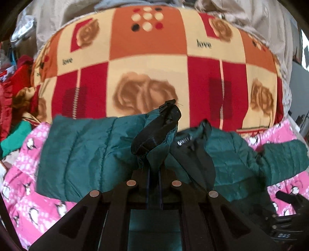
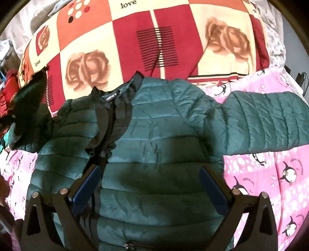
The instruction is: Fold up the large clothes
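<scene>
A dark green quilted puffer jacket lies front up on a pink penguin-print blanket, collar toward the far side. Its right sleeve stretches out flat to the right. My left gripper is shut on the left sleeve's end, and the black-lined cuff sticks up above the fingers. The lifted sleeve also shows at the left of the right wrist view. My right gripper is open, its blue pads spread just above the jacket's chest. It also shows in the left wrist view.
A red, orange and cream rose-print blanket with "love" lettering covers the far side. A heap of red and green clothes lies at the left. Grey bedding lies behind.
</scene>
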A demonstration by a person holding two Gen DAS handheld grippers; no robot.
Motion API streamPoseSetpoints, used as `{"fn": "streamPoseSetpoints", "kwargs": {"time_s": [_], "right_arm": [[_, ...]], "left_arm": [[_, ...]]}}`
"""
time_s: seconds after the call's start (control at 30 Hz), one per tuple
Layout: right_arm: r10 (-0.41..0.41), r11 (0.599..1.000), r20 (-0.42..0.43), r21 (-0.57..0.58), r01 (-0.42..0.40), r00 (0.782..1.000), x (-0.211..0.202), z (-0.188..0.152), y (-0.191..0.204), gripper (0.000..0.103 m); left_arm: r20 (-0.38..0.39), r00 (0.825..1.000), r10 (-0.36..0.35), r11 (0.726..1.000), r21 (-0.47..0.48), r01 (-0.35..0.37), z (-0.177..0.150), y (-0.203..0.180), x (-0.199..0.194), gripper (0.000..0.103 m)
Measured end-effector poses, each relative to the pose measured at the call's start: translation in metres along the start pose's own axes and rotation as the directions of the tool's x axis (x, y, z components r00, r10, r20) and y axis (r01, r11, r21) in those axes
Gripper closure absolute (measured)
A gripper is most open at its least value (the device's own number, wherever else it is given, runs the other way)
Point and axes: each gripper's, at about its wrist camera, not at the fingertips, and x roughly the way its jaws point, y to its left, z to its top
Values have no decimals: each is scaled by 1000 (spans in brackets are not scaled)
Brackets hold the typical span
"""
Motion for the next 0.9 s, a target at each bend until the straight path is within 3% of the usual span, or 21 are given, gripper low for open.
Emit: {"fn": "streamPoseSetpoints", "kwargs": {"time_s": [0.23, 0.37, 0.47, 0.53, 0.63, 0.7, 0.83, 0.9], "right_arm": [[6, 999, -14, 51, -5, 1000, 6, -3, -22, 0], [4, 998, -24, 69, -2, 1000, 9, -4, -28, 0], [14, 996, -16, 91, -12, 1000, 8, -2, -32, 0], [36, 993, -5, 111, -35, 999, 6, 1, -33, 0], [91, 987, 4, 133, -90, 996, 7, 8, -29, 0], [153, 978, 3, 141, -152, 988, 12, 13, -21, 0], [238, 961, -24, 150, -232, 971, 34, 25, 4, 0], [243, 962, -48, 144, -234, 969, 46, 28, 17, 0]], "left_arm": [[-104, 995, -7, 1000, 14, 9, -29, -29, 47, 103], [-163, 984, -66, 998, -7, 66, -46, -41, 64, 103], [-160, 971, -178, 984, -49, 172, -50, -40, 58, 103], [-171, 959, -224, 974, -29, 223, -47, -39, 43, 90], [-131, 956, -262, 964, 15, 266, -42, -31, 6, 84], [-110, 958, -264, 962, 38, 270, -40, -19, -16, 79], [-62, 978, -197, 980, 9, 198, -31, 27, -45, 78], [-38, 988, -148, 989, -12, 148, -29, 49, -51, 78]]}}
